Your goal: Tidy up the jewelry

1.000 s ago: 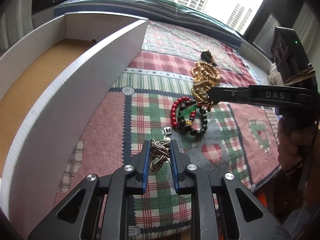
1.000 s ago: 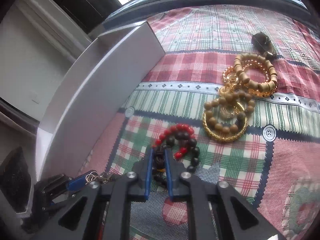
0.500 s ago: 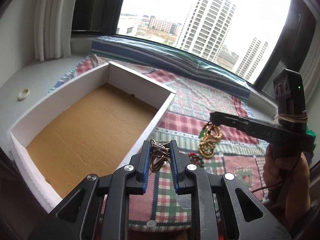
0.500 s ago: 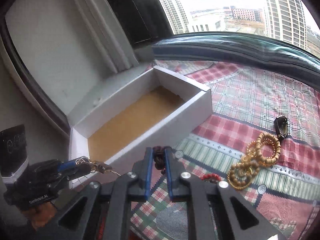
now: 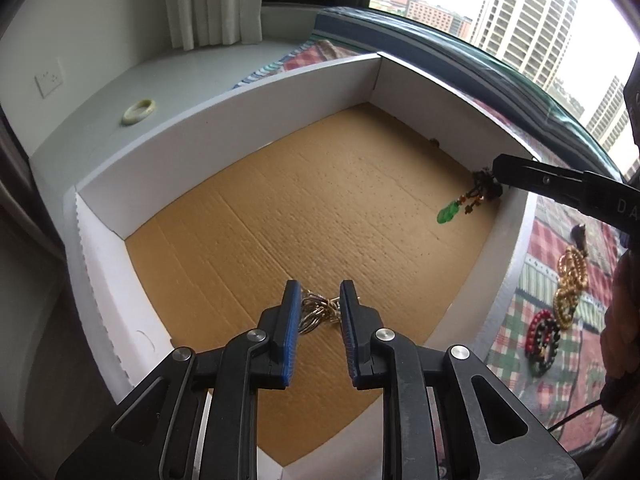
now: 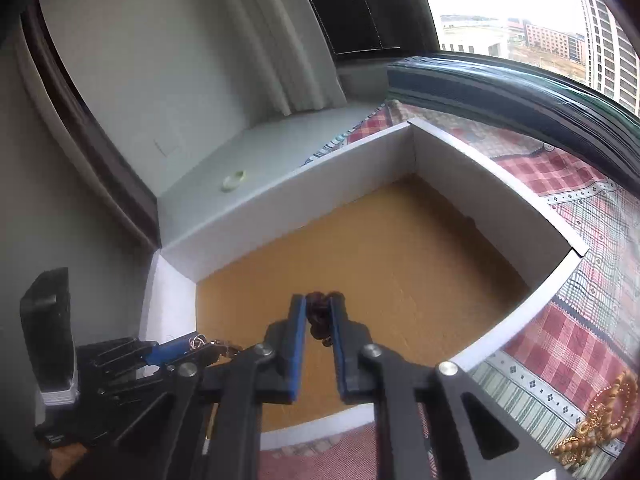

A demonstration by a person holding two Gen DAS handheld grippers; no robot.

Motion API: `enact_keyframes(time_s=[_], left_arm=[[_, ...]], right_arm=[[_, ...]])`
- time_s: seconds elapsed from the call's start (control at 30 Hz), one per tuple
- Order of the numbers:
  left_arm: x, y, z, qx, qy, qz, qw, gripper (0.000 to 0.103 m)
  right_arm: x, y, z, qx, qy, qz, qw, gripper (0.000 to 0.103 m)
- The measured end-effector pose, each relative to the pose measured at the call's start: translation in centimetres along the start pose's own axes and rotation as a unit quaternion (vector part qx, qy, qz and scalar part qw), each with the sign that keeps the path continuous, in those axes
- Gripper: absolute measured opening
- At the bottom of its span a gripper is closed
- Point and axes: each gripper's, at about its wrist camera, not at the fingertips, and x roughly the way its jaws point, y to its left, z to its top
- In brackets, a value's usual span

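Observation:
A white box (image 5: pixel 224 128) with a brown cardboard floor lies open below both grippers; it also shows in the right wrist view (image 6: pixel 256 216). My left gripper (image 5: pixel 320 300) is open over the box's near end, and a silver-gold chain (image 5: pixel 316 312) lies on the floor between its fingers. My right gripper (image 6: pixel 318 316) is shut on a dark beaded bracelet (image 6: pixel 318 312). In the left wrist view this bracelet (image 5: pixel 486 190) hangs over the box's right side with a green pendant (image 5: pixel 448 213) dangling.
A red and black bead bracelet (image 5: pixel 542 340) and gold and wooden bead bracelets (image 5: pixel 570 280) lie on the plaid cloth (image 6: pixel 560 344) right of the box. A pale green bangle (image 5: pixel 138 111) lies on the grey sill to the left.
Both grippers lifted off the cloth and moved left over the box. The left gripper has opened and the chain now lies on the box floor. The right still holds its bracelet.

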Motion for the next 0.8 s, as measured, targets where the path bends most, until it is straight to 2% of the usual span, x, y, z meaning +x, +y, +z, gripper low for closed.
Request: enact_keyframes(time_s=[0.07,0.1,0.13,0.17,0.33,0.5,0.63,0.8], left_arm=[[-0.4,0.3,-0.3,0.000,-0.002,0.008,1.0000,0.045],[-0.5,0.5,-0.6,0.001,-0.007,0.016,0.9998,0.051],[-0.8,0.5,-0.8,0.006,-0.010,0.025,0.9996,0.058],[-0.9,0.4,-1.2,0.015,-0.010,0.033,0.9993,0.061],[0.1,-0.3,-3.3,0.055,0.021,0.073,0.9956,0.067],[0.7,0.2,-4.0,0.030,0.036,0.062,0.9970,0.072],[0.3,-0.4,-5.0,0.029,0.036,0.062,0.9970,0.072],[-0.8,-2.1,-6.9,0.041,0.032,0.055,0.9971,0.071]], right_arm=[[1.0,-0.6,-0.2,-0.001,0.010,-0.012,1.000,0.023],[1.3,-0.9,-0.3,-0.001,0.012,-0.015,1.000,0.033],[1.5,-1.2,-0.5,-0.002,0.014,-0.017,1.000,0.035],[1.8,-1.4,-0.6,-0.004,0.018,-0.020,1.000,0.035],[4.2,-1.3,-1.9,-0.058,0.049,-0.038,0.996,0.035],[5.3,-0.9,-3.5,-0.111,0.047,-0.076,0.990,0.034],[5.1,-0.8,-4.1,-0.119,0.051,-0.097,0.987,0.033],[4.1,-1.7,-4.9,-0.121,0.045,-0.093,0.987,0.032]])
